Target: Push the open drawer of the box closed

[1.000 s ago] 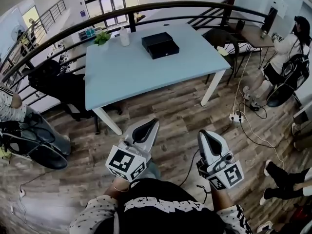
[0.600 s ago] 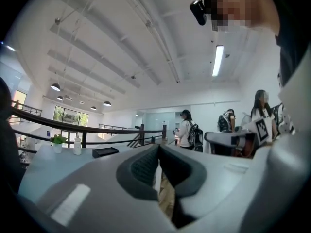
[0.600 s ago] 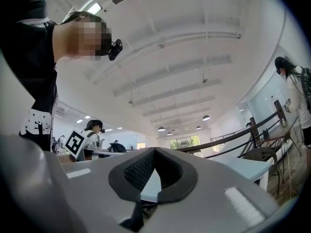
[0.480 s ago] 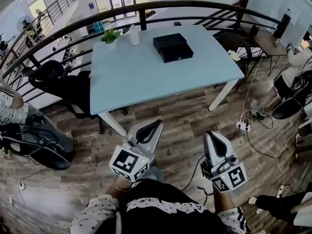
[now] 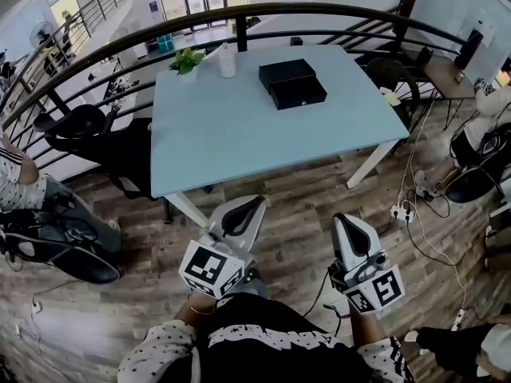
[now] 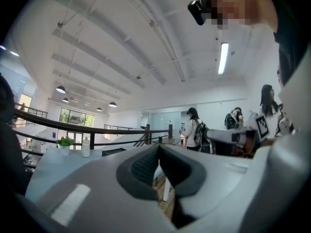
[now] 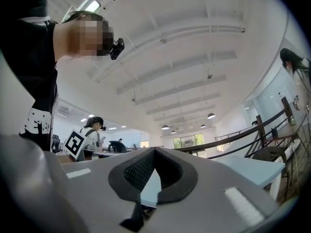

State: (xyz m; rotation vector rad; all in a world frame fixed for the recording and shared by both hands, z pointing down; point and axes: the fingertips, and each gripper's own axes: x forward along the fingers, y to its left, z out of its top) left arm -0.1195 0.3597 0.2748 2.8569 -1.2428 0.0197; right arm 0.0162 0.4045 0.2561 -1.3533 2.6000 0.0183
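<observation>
The black box (image 5: 286, 72) sits on the far side of the pale blue table (image 5: 239, 138). Its drawer (image 5: 299, 94) is slid partly out, and what is inside cannot be made out. A small pot (image 5: 188, 71) holds a green plant (image 5: 186, 56). The left gripper (image 5: 254, 204) and right gripper (image 5: 342, 220) are both clenched on nothing, well short of the table.

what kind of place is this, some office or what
Probably an open-plan office or shared workspace, perhaps on an upper level: a curved black railing edges the wood floor, a light blue table carries a black box, and a black office chair stands beside it.
</observation>
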